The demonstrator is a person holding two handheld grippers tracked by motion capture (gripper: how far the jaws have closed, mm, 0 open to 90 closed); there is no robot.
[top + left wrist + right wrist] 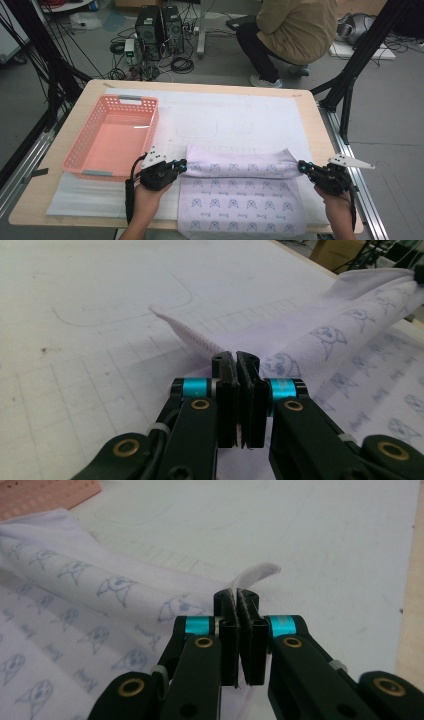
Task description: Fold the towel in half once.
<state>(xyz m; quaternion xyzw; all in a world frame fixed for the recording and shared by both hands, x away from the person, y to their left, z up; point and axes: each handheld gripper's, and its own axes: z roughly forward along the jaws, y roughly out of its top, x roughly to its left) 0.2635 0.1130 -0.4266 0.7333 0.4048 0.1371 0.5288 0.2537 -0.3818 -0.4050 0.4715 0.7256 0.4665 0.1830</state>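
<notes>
my left gripper point(183, 165) and right gripper point(302, 166) each pinch a corner of the cloth point(240, 192); it seems light, limp, best held by its edges.

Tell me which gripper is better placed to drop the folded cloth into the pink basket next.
Left, probably. The left gripper is shut on the cloth right beside the pink basket; the right gripper pinches the far end, a full cloth-width away.
</notes>
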